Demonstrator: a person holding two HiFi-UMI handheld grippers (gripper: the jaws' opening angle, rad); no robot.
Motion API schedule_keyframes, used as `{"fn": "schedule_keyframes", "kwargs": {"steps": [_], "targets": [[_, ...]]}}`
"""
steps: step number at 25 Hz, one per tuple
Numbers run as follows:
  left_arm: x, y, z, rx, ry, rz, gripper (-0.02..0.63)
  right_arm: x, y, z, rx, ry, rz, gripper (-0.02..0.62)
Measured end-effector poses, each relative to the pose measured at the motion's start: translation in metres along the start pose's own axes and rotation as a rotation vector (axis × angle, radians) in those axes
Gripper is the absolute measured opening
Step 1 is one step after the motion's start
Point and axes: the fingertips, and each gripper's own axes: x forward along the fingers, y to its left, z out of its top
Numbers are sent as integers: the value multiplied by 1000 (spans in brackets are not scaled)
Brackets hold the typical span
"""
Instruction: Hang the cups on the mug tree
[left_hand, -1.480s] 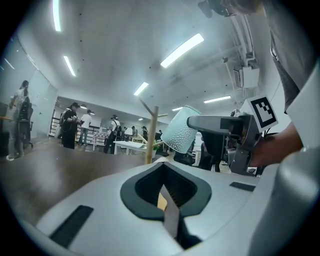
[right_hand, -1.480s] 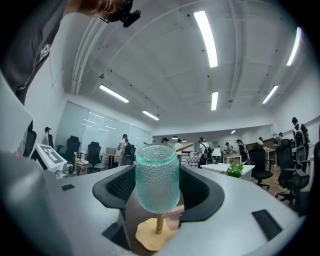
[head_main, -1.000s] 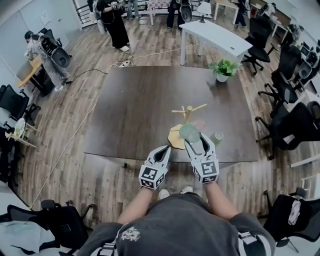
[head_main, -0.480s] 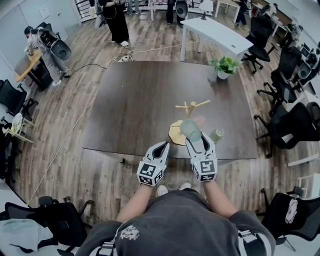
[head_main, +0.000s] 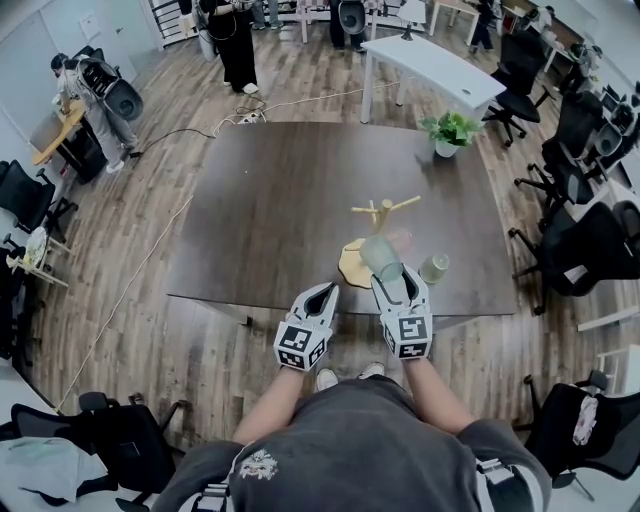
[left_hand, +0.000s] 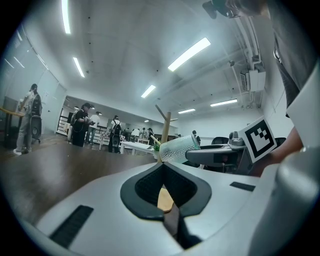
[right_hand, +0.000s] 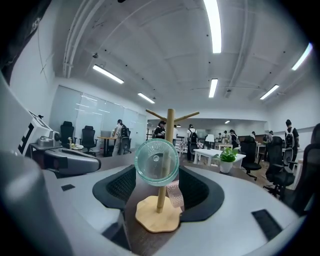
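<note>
The right tongs (head_main: 398, 282), clamped on the green cup (head_main: 380, 258), had hardly shifted, staying just short of the mug tree (head_main: 383, 212). Hanging remained undone. The left tongs (head_main: 322, 297) sat pinched together, empty.

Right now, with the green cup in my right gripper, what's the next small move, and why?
Probably raise the right gripper and ease it forward. Its green cup sits low in front of the mug tree, below the pegs, so it likely needs height before it can hook on.
</note>
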Motion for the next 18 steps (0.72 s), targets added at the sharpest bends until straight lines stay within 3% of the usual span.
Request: {"fn": "schedule_keyframes", "kwargs": {"steps": [18], "targets": [[-7,-15,5,23,-9,-37,6,-19,-2,-10,36,28,-47,290]]}}
